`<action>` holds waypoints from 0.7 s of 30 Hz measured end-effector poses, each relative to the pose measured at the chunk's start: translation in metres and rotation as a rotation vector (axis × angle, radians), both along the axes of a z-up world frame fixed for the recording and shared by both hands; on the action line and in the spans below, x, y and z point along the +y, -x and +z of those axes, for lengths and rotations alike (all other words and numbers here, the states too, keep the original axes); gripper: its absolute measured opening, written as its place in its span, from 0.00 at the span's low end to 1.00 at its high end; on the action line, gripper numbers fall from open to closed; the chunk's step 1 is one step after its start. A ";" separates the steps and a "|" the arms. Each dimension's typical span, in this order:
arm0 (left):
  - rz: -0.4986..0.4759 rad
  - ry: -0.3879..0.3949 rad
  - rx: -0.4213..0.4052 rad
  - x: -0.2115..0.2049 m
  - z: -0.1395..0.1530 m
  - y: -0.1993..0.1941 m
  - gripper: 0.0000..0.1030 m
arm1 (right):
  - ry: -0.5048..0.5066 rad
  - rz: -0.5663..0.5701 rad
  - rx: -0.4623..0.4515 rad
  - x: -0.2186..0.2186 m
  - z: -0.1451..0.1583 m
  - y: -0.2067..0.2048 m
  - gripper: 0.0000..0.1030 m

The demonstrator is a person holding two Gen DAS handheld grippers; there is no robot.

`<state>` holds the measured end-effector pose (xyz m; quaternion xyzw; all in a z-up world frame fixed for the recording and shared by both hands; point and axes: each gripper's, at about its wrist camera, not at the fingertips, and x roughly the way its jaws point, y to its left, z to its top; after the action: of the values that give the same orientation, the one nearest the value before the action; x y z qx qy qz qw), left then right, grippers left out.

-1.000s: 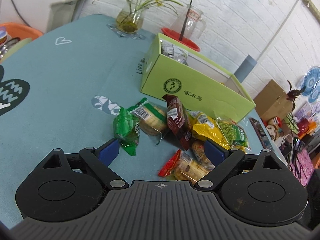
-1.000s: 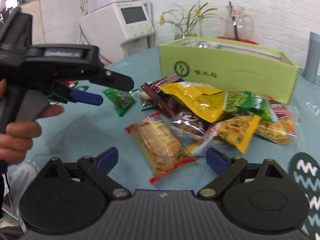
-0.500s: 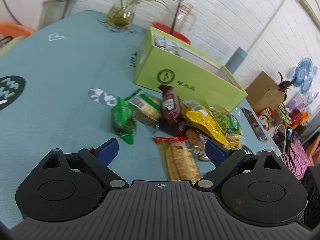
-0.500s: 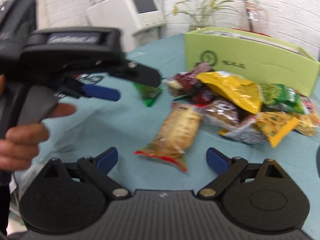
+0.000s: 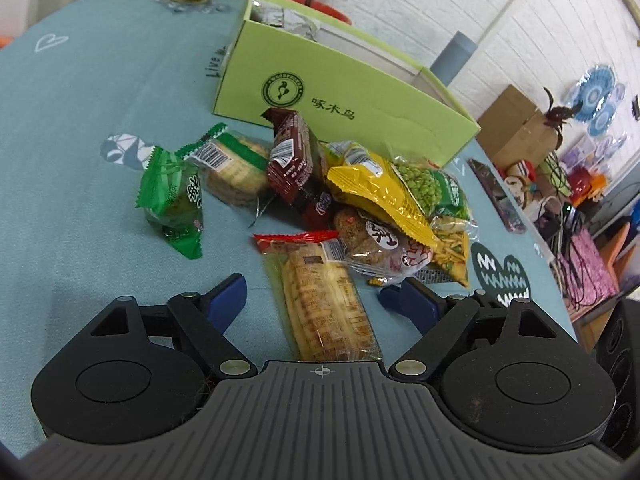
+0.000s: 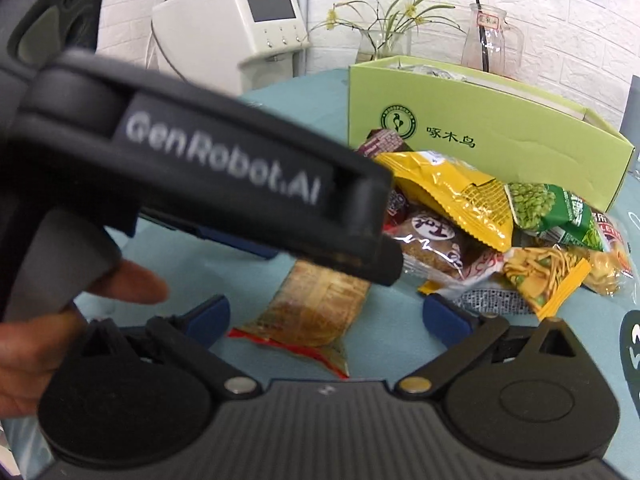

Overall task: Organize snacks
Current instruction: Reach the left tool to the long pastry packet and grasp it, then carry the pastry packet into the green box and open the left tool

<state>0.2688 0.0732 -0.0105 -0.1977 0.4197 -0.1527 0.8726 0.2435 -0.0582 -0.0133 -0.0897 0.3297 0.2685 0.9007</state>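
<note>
A pile of snack packets lies on the teal tablecloth in front of an open lime-green box (image 5: 360, 96). A long cracker packet with red ends (image 5: 326, 300) lies nearest, between the open fingers of my left gripper (image 5: 316, 298). The same packet (image 6: 312, 304) lies between the open fingers of my right gripper (image 6: 326, 316), partly hidden by the left gripper's black body (image 6: 192, 160). Beyond it lie a yellow packet (image 5: 376, 196), a green pea packet (image 5: 432, 188), a dark red bar (image 5: 296, 160), a round-biscuit packet (image 5: 236, 168) and a small green packet (image 5: 172, 200).
The green box (image 6: 480, 136) holds some silver packets at its far end. A glass vase with flowers (image 6: 384, 32) and a glass jug (image 6: 492, 40) stand behind it. A white appliance (image 6: 248, 24) stands at the back left. The table edge (image 5: 532, 240) runs along the right.
My left gripper has come down and forward so the cracker packet now lies between its fingers. My right gripper has closed in on the same packet; the left gripper's body now fills its left view.
</note>
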 end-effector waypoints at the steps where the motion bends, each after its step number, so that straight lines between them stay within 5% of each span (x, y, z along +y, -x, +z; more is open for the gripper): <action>1: 0.000 0.012 0.004 0.002 0.000 -0.001 0.70 | 0.003 0.002 0.000 0.000 0.000 0.000 0.99; 4: 0.001 0.031 -0.005 0.009 0.004 0.000 0.69 | 0.019 -0.025 0.014 0.002 0.005 0.003 0.99; 8: -0.020 0.038 -0.046 0.011 0.011 0.002 0.69 | 0.025 -0.083 -0.102 0.005 0.023 0.023 0.99; 13: -0.039 0.013 -0.030 0.007 0.008 -0.004 0.67 | 0.003 -0.092 -0.046 0.009 0.017 0.014 0.97; 15: -0.057 0.015 -0.022 0.005 0.006 -0.005 0.51 | 0.011 -0.075 -0.031 0.013 0.012 0.009 0.95; 17: -0.083 -0.005 0.008 -0.001 0.000 -0.008 0.29 | -0.002 -0.052 -0.040 0.017 0.009 0.011 0.68; 19: -0.078 -0.058 -0.016 -0.008 -0.001 -0.004 0.24 | 0.001 -0.066 -0.047 0.018 0.012 0.013 0.50; 21: -0.078 -0.068 -0.020 -0.011 0.000 -0.001 0.20 | -0.022 -0.069 -0.042 0.013 0.013 0.013 0.48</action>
<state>0.2696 0.0626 -0.0103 -0.1499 0.4232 -0.1745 0.8764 0.2301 -0.0455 0.0000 -0.0742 0.3105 0.2389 0.9171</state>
